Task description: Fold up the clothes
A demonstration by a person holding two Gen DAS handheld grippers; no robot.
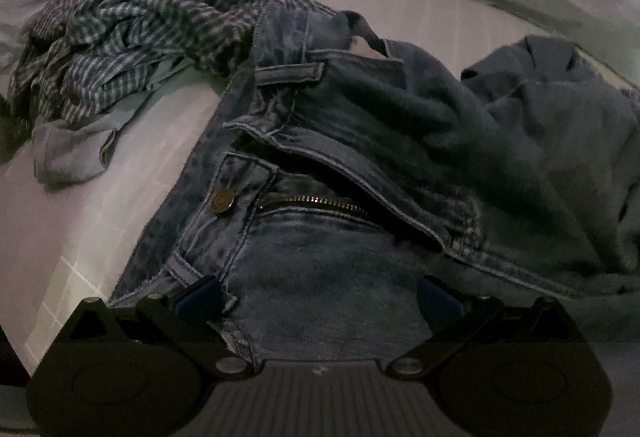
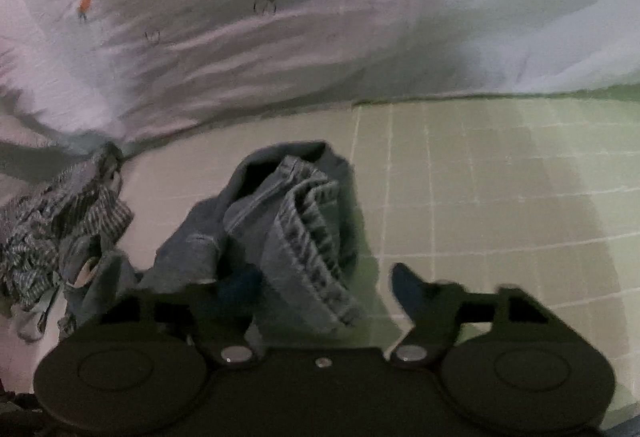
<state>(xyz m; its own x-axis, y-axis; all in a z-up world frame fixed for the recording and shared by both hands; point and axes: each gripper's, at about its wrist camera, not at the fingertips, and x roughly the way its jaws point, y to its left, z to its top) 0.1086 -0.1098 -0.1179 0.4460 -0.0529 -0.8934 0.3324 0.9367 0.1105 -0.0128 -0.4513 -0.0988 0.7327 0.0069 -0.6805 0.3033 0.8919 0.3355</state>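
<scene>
on the gridded sheet [image 2: 480,197], one jeans [image 1: 320,237], one striped shirt [image 1: 132,37], two grippers open-jawed

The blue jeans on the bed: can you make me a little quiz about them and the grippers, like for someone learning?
1. True or false: the zip of the faded blue denim jeans is undone.
2. Which garment lies beside the jeans? A) a red woolly jumper B) a blue-and-white striped crumpled shirt C) a yellow raincoat
3. Fill in: in the right wrist view, the right gripper has its fingers spread around the jeans' ______ end.

The left gripper is open too, over the denim below the brass button.

Key
1. True: the zip teeth show, parted.
2. B
3. hem (the leg's stitched cuff)
</scene>
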